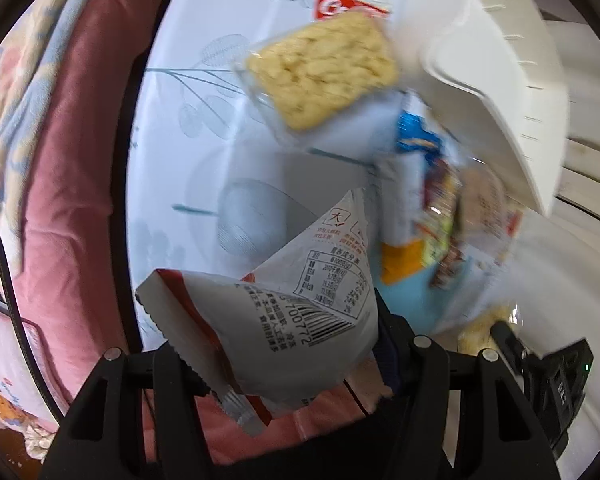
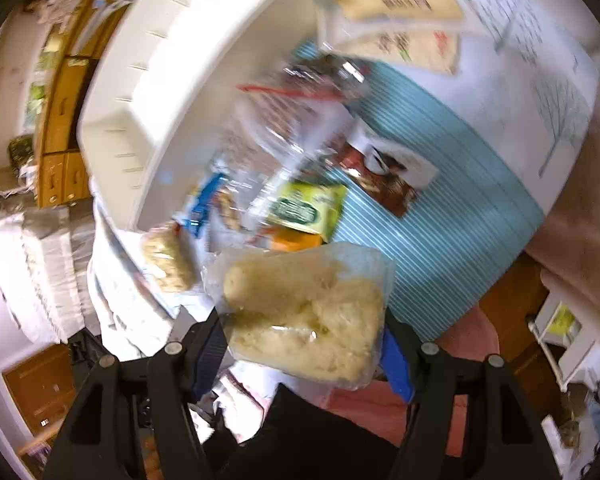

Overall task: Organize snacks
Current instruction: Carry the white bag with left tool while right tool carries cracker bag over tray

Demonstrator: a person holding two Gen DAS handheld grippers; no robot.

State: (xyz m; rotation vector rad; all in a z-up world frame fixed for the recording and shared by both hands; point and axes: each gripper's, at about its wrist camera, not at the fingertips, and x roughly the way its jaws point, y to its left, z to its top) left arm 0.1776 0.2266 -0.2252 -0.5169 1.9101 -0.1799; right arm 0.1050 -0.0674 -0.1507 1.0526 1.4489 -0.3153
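Grey-white foil packet (image 1: 300, 312), barcode facing camera, pinched between left gripper (image 1: 288, 344) jaws, held above patterned desk (image 1: 204, 128). Right gripper (image 2: 304, 332) jaws clamp clear bag of pale yellow puffed snack (image 2: 304, 316). White plastic basket (image 2: 188, 80) beside heap of snack packets (image 2: 300, 200), heap motion-blurred, labels unreadable. Basket cut off by frame edge.

Snack pile (image 1: 452, 216) beside white basket (image 1: 500, 60) motion-blurred, labels unreadable; basket cut off by frame edge.
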